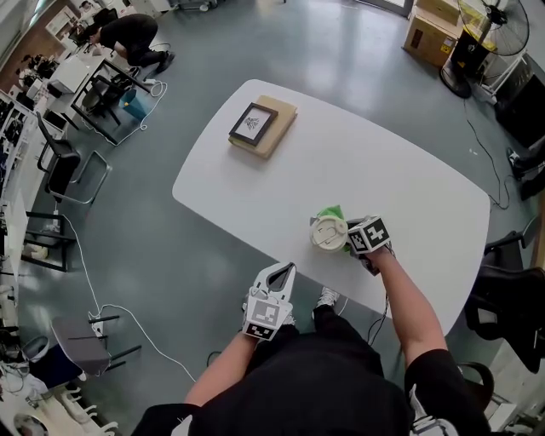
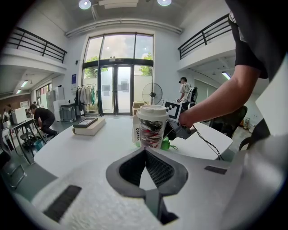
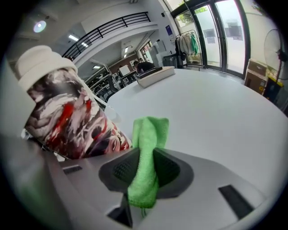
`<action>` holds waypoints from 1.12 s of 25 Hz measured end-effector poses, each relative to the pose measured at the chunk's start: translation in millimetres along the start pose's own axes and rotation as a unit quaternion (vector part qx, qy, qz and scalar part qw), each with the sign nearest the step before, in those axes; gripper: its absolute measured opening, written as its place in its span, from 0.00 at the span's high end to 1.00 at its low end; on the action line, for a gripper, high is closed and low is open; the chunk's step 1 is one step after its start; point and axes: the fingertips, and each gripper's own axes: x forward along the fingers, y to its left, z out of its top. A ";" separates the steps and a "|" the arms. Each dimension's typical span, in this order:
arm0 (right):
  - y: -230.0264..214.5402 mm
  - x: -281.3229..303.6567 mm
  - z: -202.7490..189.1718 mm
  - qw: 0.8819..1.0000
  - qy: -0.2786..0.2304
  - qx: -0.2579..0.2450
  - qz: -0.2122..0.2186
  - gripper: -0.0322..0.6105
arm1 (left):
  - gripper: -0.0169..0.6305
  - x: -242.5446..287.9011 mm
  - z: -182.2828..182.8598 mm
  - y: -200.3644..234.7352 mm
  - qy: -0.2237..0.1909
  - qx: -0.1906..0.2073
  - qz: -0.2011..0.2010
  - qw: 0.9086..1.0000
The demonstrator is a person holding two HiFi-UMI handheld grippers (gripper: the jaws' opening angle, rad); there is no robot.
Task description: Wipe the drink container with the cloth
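Your right gripper has its jaws pinched on the green cloth. The cloth is folded; its top sticks up past the jaw tips and a tail hangs down behind them. Your left gripper has its jaws pressed together at the tips with nothing between them.

In the head view, your right gripper sits low over the white table just right of the coffee cup. The cloth bunches against the cup's far-right side; can't tell whether it actually touches. Your left gripper is held near the table's near edge, apart from the cup, tips aimed toward it.

The cup stands upright near the near edge. It has a white lid and a red, black and white print, with "COFFEE" on its side. A bit of cloth shows at its base. In the right gripper view the cup is just left of the jaws.

A thick book with a framed picture on top lies at the far end of the table, well apart from the cup. A standing fan and a cardboard box are on the floor beyond.
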 end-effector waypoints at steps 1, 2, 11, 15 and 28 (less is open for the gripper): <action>0.6 1.4 0.1 1.000 0.002 -0.002 -0.001 0.79 | 0.95 -1.1 -1.5 0.8 0.000 0.000 0.001 1.000; 0.9 2.7 -0.3 1.000 0.004 -0.002 0.000 0.79 | 0.95 -2.3 -3.2 1.9 0.001 0.000 0.002 1.000; -2.3 -23.7 5.8 0.998 -0.050 0.010 -0.030 0.79 | 0.95 -8.6 -3.0 10.9 -0.007 0.001 0.001 1.000; 6.0 -67.8 23.7 0.991 -0.118 -0.009 -0.065 0.79 | 0.95 -8.9 8.8 12.7 -0.024 -0.001 -0.004 1.000; 93.9 -243.8 100.3 0.889 -0.422 -0.055 -0.169 0.79 | 0.95 -24.6 71.6 24.0 -0.099 -0.027 -0.015 0.995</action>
